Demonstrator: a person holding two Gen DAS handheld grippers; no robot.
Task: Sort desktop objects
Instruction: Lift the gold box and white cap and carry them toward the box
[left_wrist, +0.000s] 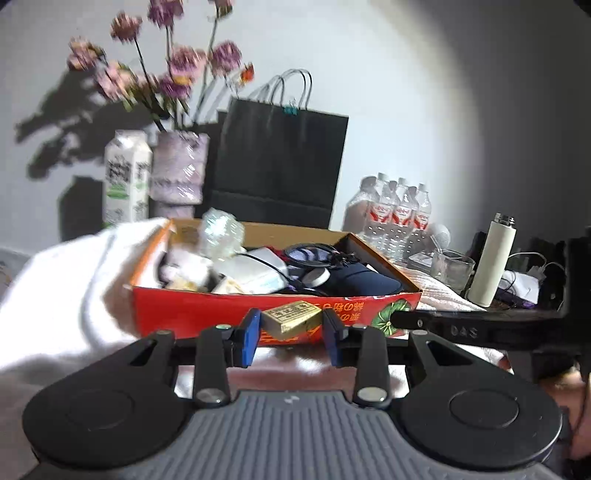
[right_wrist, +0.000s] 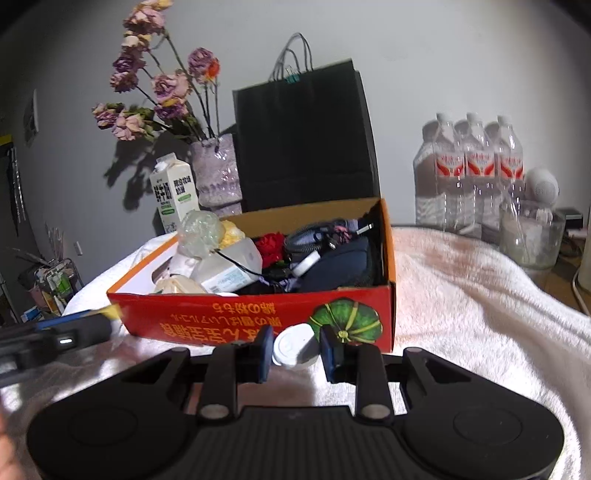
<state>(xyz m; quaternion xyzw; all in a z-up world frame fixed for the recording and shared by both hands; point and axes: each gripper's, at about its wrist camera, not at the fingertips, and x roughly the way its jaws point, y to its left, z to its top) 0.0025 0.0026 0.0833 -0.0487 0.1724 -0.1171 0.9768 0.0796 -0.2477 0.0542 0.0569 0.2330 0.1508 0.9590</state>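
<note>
Blue-padded left claw (left_wrist: 291, 328) grips a small gold box (left_wrist: 291, 318) and right claw (right_wrist: 295, 349) grips a white jar (right_wrist: 296, 346), both held just before the red carton (right_wrist: 258, 317) of clutter on a towel-covered counter (right_wrist: 480, 295).

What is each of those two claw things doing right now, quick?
Left gripper: closed on a small gold box.
Right gripper: closed on a small white round container.
</note>
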